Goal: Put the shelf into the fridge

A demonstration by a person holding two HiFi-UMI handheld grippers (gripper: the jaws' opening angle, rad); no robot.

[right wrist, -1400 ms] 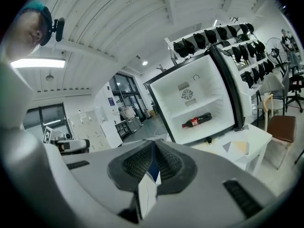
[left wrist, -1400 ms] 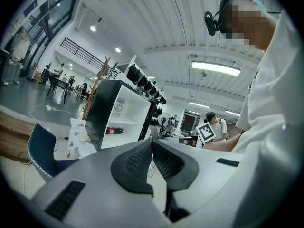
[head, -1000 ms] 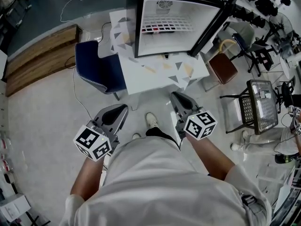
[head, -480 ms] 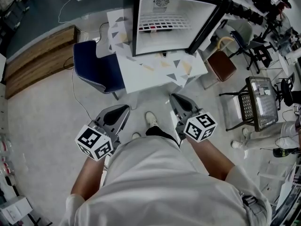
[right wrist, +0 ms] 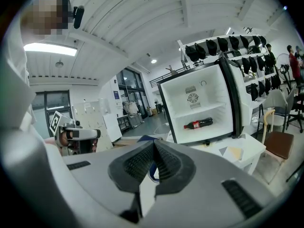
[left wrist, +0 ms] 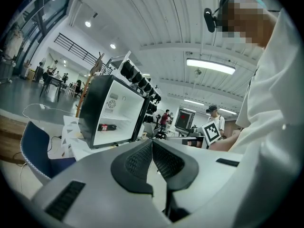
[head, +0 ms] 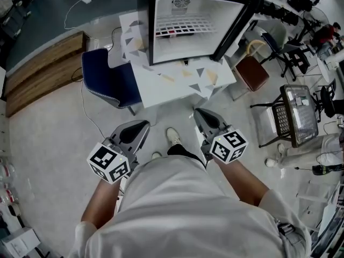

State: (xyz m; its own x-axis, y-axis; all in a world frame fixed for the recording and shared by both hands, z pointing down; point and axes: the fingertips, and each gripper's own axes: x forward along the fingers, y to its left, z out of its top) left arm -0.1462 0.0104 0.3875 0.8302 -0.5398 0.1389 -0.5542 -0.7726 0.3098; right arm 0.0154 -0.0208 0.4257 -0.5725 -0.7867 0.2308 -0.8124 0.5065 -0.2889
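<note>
The open black fridge (head: pixel 188 23) stands on a white table (head: pixel 183 82) ahead of me. A white wire shelf (head: pixel 185 24) shows inside it, and a red-labelled bottle (right wrist: pixel 198 123) lies on the fridge floor below. Its door (head: pixel 236 28) swings out to the right. Held low near my waist, my left gripper (head: pixel 141 126) is shut, pads touching, nothing between them. My right gripper (head: pixel 200 113) points toward the table. Its jaws are closing and the pads meet on nothing. Both are well short of the fridge.
A dark blue chair (head: pixel 107 79) stands left of the table and a brown stool (head: pixel 253 75) to its right. A black wire rack (head: pixel 296 117) is at the far right. A cable (head: pixel 88 114) trails over the floor. Wooden boards (head: pixel 43 71) lie at the left.
The head view has drifted, so the fridge sits slightly higher and further left. Both grippers stay near my waist, almost unmoved.
</note>
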